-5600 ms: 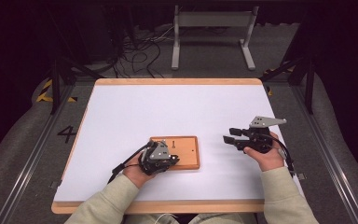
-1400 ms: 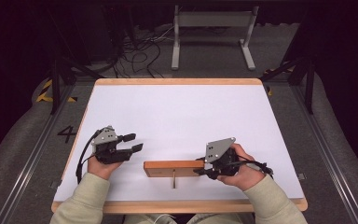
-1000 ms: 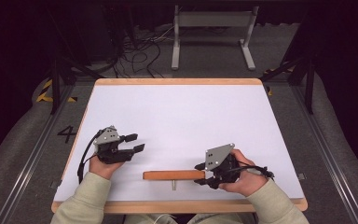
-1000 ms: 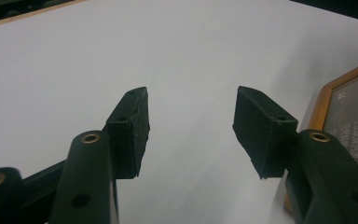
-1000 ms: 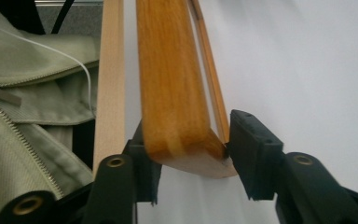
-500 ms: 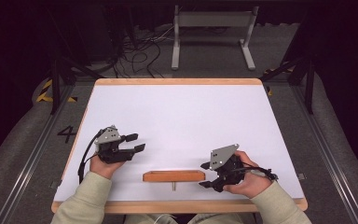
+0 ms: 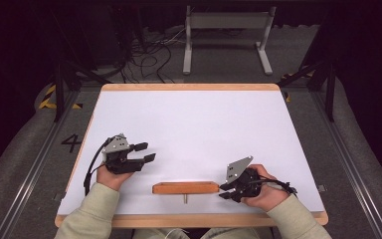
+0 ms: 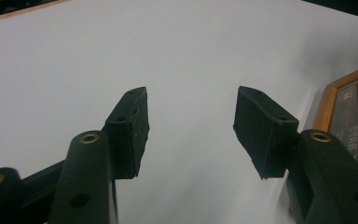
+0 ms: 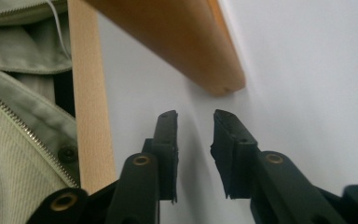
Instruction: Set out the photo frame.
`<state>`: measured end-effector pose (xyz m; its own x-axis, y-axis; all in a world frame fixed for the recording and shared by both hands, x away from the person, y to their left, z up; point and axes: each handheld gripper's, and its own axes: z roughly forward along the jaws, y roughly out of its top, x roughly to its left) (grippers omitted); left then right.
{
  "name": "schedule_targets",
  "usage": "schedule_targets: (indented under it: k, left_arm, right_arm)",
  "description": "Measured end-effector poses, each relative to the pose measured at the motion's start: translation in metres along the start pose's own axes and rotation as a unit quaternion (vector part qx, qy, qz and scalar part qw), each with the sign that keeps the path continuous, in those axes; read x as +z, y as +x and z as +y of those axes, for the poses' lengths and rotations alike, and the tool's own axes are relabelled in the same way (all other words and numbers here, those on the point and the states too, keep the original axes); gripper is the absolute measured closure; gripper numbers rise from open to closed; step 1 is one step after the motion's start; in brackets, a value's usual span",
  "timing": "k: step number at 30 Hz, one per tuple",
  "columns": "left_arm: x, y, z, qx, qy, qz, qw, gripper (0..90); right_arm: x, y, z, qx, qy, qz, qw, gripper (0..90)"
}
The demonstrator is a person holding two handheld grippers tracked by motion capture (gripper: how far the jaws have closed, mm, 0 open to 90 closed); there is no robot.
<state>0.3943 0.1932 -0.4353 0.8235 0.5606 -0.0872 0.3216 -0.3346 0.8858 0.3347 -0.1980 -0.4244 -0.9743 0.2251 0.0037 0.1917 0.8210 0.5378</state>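
Observation:
A wooden picture frame [image 7: 185, 187] stands on its long edge near the table's front, with a small peg [image 7: 184, 198] showing beneath it. My right gripper [image 7: 223, 191] is just off its right end. In the right gripper view the frame's corner [image 9: 214, 70] lies a little beyond the right gripper [image 9: 195, 126]; its jaws have just been closing, a narrow gap is left and nothing is between them. Farther left my left gripper [image 7: 146, 152] is open over bare table. The left gripper view shows the left gripper [image 8: 191, 126] open, with the frame's dark face [image 8: 354, 116] at the right edge.
The white table top [image 7: 194, 124] has a wooden rim, and its front edge [image 9: 86, 93] runs close to my right gripper. A person's light green jacket [image 9: 14, 140] is just beyond that edge. A metal stand [image 7: 226, 30] and cables lie on the floor behind the table.
My right gripper has come off the frame's right end, sunk toward the table and narrowed its jaws. The frame now stands by itself. The left gripper has kept still.

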Motion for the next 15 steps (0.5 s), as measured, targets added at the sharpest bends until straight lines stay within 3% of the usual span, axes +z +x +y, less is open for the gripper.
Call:
schedule_targets:
  k: [6,15]
  left_arm:
    - [0.002,-0.001,0.000,0.000,0.002,-0.002,1.0000,45.3]
    - [0.002,-0.001,0.000,0.002,0.003,-0.003,1.0000,45.3]
  right_arm:
    - [0.006,0.002,0.001,-0.013,-0.002,0.023,0.9997,88.0]
    - [0.020,0.003,0.006,-0.007,-0.018,0.037,0.9991,90.0]
